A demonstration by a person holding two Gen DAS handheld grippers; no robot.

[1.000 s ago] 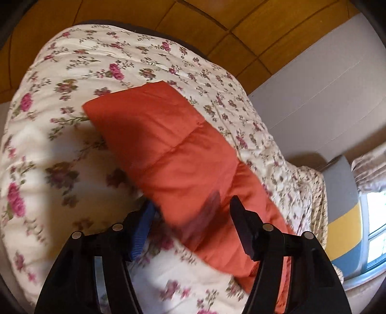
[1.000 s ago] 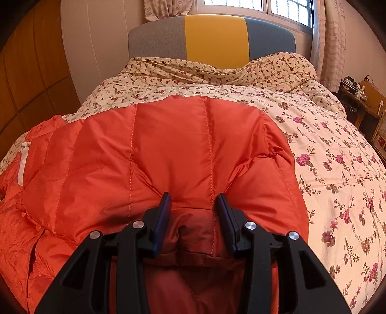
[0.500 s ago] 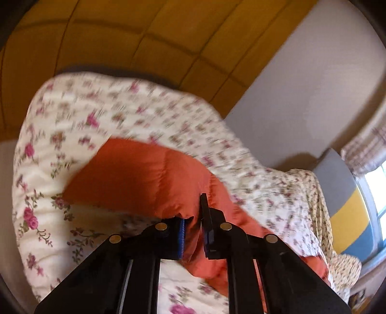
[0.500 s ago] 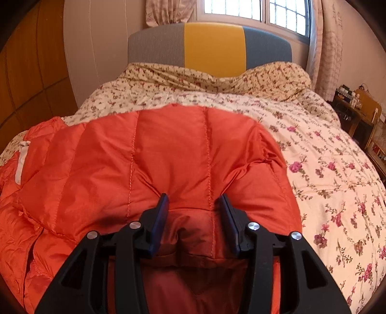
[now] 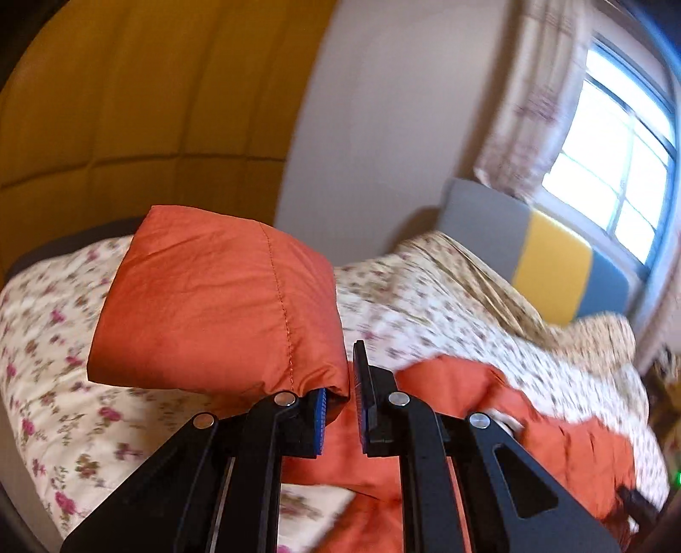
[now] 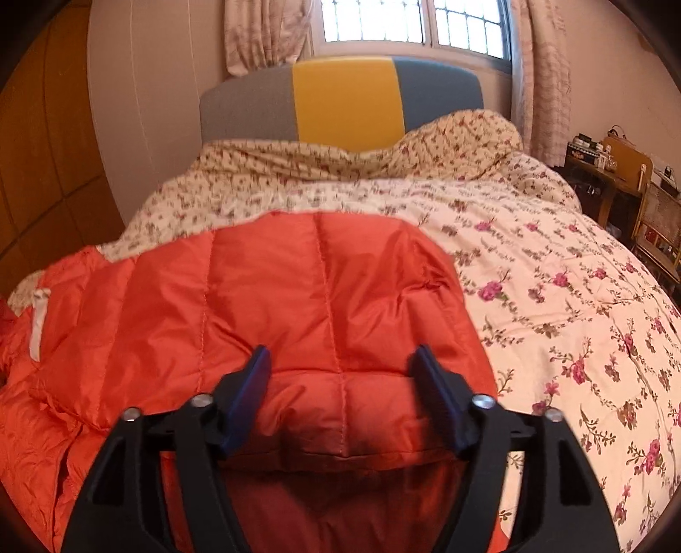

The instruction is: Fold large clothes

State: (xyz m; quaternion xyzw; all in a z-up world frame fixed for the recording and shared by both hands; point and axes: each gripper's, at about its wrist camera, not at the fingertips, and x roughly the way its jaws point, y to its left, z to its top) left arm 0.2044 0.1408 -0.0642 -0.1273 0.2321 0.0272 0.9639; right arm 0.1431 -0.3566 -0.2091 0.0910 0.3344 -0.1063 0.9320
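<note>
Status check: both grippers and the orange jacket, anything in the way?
Left gripper shut on jacket sleeve, lifted. Right gripper open, jaws just widened, astride orange jacket on floral quilt. Nothing blocking.

We see a bed with a grey, yellow and blue headboard (image 6: 344,102), covered by a cream floral quilt (image 6: 553,297); a puffy orange quilted jacket (image 6: 298,289) lies spread directly on it.

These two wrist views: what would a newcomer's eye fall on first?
The orange jacket comes first: it lies spread on the floral quilt in the right view. In the left view, the left hand-held gripper pinches one end of it and holds it raised above the quilt. Behind, the grey, yellow and blue headboard stands under a bright window.
</note>
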